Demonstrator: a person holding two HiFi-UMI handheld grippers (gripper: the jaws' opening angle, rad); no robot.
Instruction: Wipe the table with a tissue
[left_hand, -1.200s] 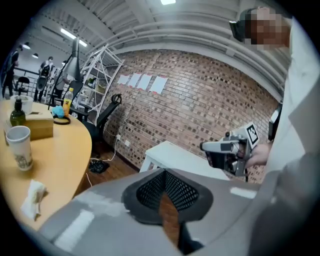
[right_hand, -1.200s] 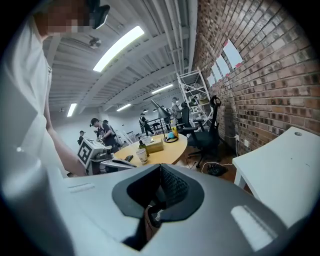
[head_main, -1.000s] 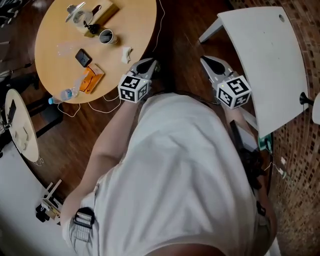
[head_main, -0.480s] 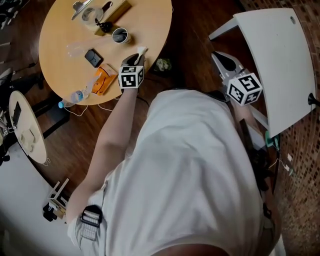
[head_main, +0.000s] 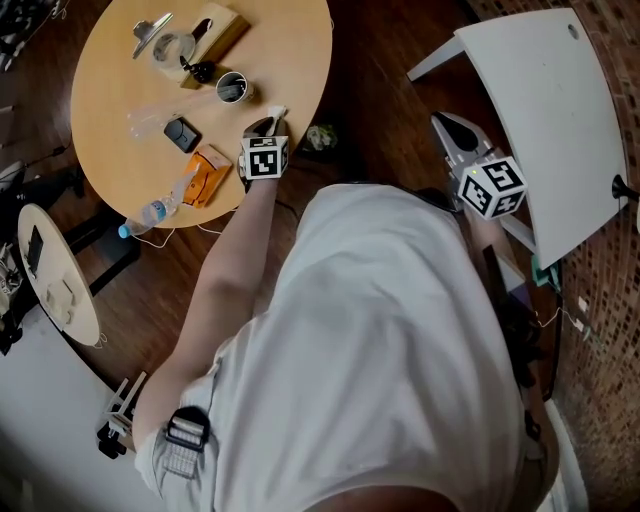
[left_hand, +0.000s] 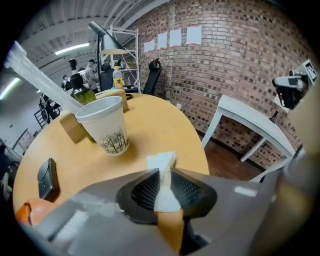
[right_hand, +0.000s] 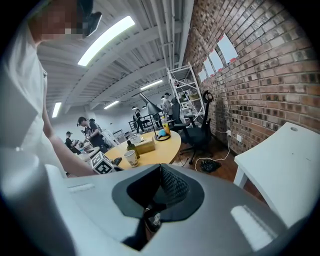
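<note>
Left tool (head_main: 263, 126) pinches a tissue (left_hand: 163, 171) at the bench's (head_main: 291, 58) near edge; right tool (right_hand: 160, 188) is pressed together, empty.

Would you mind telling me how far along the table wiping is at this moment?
Done: the tissue is gripped, pinched between the shut left tongs. In hand: those tongs are over the round table at its near edge, close to the paper cup; whether the tissue touches the surface cannot be told. Left: the wiping itself. The right tongs are shut, empty and away from the table.
</note>
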